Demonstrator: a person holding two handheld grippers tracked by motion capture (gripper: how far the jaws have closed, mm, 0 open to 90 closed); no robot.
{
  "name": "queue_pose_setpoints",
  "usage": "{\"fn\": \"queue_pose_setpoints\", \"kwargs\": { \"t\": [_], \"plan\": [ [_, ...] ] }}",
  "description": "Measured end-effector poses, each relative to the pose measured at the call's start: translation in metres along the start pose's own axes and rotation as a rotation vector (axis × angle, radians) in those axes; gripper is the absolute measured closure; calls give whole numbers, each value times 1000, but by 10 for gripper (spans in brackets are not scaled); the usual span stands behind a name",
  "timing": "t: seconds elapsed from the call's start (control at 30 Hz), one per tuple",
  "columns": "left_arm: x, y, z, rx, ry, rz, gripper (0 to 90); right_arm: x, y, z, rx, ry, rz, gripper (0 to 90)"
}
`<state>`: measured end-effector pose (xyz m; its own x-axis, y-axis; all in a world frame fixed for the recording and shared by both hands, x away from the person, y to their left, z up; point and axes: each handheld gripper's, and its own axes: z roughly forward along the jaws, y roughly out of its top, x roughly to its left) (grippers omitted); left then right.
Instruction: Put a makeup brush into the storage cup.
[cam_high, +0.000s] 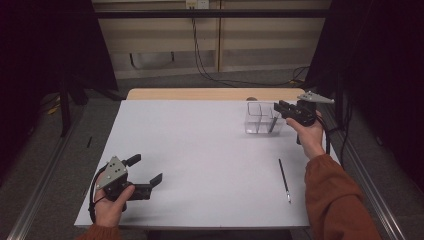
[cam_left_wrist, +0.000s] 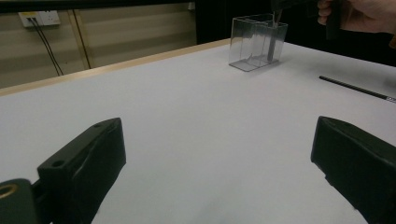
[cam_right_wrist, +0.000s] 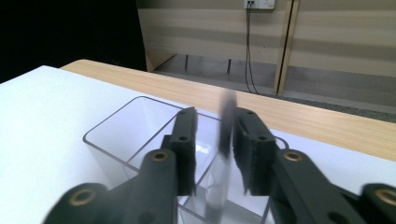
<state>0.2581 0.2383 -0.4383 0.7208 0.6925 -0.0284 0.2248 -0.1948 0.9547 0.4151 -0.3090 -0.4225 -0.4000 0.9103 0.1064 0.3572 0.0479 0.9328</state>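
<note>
Work in hand, judged from the layout: pens are being placed upright into a clear container (cam_high: 263, 118), with one in and one still to go. At the near left of the worktop (cam_high: 200, 150), the left gripper (cam_high: 148, 171) rests low, held in the person's left hand (cam_high: 107, 202); its jaws stand wide apart with nothing between them, as the left gripper view confirms, and it points across the worktop toward the right. It looks idle. Further right, a second pen (cam_high: 284, 179) lies flat on the worktop near the right forearm, well apart from the container and untouched; this is the remaining item. At the far right, the right gripper (cam_high: 281, 108) is held level over the container's right-hand compartment, the wrist raised and the sleeve running back toward the near edge. In the right gripper view a blurred dark pen (cam_right_wrist: 224, 154) stands upright between the jaws with its lower end inside the container; a gap shows on its left side, so the jaws appear parted and the pen released or nearly so.
</note>
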Motion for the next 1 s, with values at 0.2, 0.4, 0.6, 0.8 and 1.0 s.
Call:
{"fn": "queue_pose_setpoints", "kwargs": {
  "t": [0.2,0.4,0.6,0.8,1.0],
  "plan": [
    [0,0,0,0,0,0,32,-3,-2,-4,0,-21,27,434],
    [0,0,0,-2,-1,-2,32,-7,-4,-8,-8,-45,39,240],
    [0,0,0,-3,0,-2,32,-9,-4,-13,-24,-66,40,100],
    [1,0,-1,-7,4,-5,32,-8,-7,-18,-29,-57,40,62],
    [1,0,-2,-8,6,-10,32,-8,-14,-27,-32,-40,47,11]
  ]
}}
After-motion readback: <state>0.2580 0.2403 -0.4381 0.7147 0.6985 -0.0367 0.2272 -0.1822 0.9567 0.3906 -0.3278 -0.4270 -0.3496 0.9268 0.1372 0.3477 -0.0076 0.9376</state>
